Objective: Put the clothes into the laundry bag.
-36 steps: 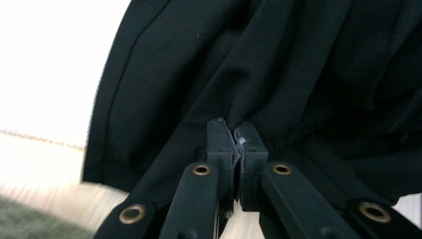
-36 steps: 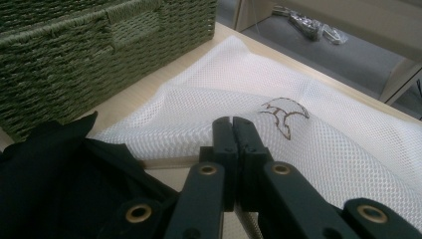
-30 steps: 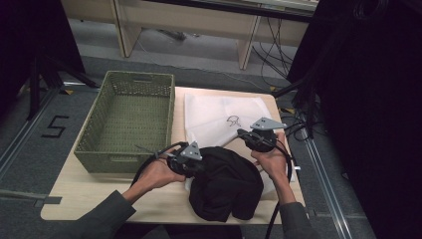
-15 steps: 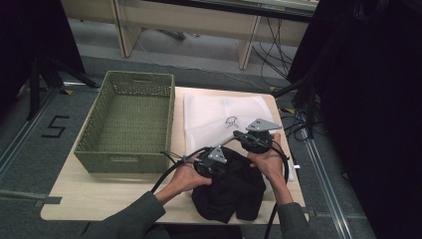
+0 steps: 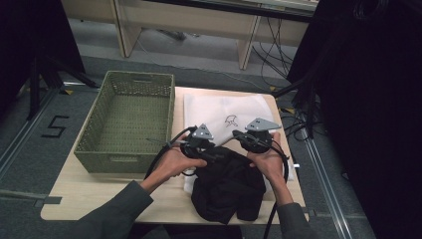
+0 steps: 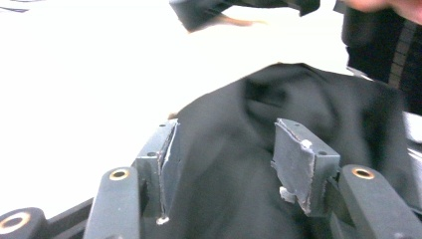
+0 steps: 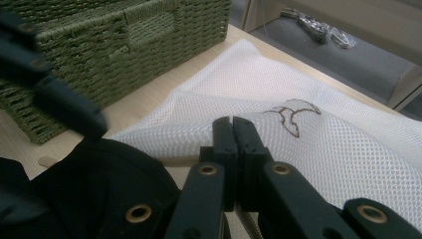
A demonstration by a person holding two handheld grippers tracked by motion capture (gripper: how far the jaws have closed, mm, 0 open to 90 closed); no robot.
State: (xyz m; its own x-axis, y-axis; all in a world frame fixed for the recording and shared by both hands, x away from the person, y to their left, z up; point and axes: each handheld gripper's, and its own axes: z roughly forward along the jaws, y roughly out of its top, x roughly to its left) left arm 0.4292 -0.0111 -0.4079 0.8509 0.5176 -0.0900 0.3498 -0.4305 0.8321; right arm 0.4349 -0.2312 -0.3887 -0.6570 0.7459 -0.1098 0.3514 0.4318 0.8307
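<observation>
At the table's near edge, my left gripper [image 5: 215, 152] has just been opening; its jaws stand apart over the black garment [image 5: 227, 186], cloth between the pads but unpressed. My right gripper [image 7: 232, 130] is clamped tight on what appears to be the edge of the white mesh bag [image 5: 224, 109], though the pinch itself is hard to make out. The garment lies bunched at the bag's mouth, right of the green wicker basket [image 5: 127, 119].
</observation>
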